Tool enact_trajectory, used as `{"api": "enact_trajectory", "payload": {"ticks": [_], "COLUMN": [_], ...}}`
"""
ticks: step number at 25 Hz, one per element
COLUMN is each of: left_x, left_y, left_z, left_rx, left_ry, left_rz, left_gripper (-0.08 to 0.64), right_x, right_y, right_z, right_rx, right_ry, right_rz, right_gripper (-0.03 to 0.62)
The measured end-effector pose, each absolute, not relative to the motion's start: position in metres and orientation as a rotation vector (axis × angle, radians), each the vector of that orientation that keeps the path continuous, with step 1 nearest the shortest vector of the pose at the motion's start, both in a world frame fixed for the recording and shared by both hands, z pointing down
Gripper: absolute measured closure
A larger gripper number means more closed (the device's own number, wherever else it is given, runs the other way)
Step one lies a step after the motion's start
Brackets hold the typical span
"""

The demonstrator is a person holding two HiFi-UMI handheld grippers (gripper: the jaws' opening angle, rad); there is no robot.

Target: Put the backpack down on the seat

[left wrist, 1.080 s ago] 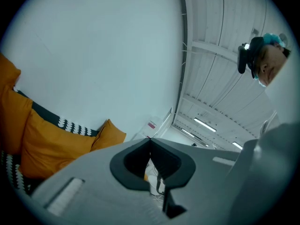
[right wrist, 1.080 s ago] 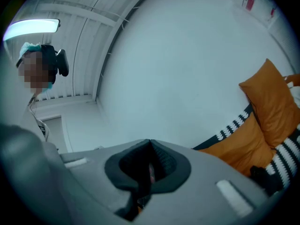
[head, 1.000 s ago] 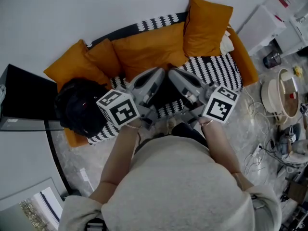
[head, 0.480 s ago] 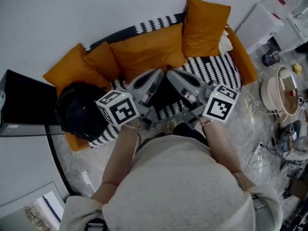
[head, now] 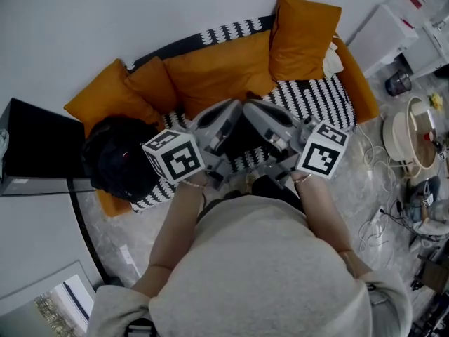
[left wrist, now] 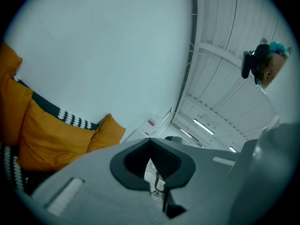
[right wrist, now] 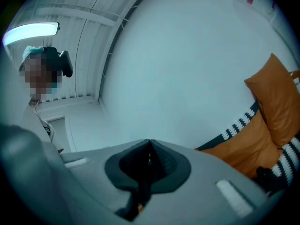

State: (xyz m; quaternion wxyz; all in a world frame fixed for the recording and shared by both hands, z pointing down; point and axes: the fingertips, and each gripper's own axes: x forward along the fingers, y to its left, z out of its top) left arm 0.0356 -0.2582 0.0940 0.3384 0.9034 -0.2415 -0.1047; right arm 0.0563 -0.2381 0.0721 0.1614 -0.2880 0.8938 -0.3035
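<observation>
Here we are above the sofa, and both tongs are empty-handed! The left gripper has its two grey jaws pressed together with nothing between them, and the right gripper matches it, jaws together and bare. From the head view the pair are held out in front of the person's light grey sweater, angled inward so their tips come close together over the middle of the black-and-white patterned sofa seat. And the soft, rounded black backpack? It sits on the left end of that seat, tucked against a plump orange cushion, with neither gripper on it. More orange along the back: a long orange back cushion and a square orange pillow standing upright toward the right end. A flat black box-like cabinet stands just left of the backpack, and loose white cables lie on the pale floor at the right.
</observation>
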Motion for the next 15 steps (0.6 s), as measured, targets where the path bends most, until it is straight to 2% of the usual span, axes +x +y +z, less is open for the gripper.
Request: {"api": "enact_trajectory", "payload": {"ticks": [15], "left_x": [0.039], "left_y": [-0.257], "left_z": [0.092], "left_rx": [2.434], "left_ry": [-0.643], "left_rz": [-0.189], "left_gripper": [0.554], "right_x": [0.065], "right_y": [-0.242], "right_z": [0.068], "right_rx": [-0.830], "right_ry": [2.522], "right_rz": [-0.853], "right_gripper": [0.589]}}
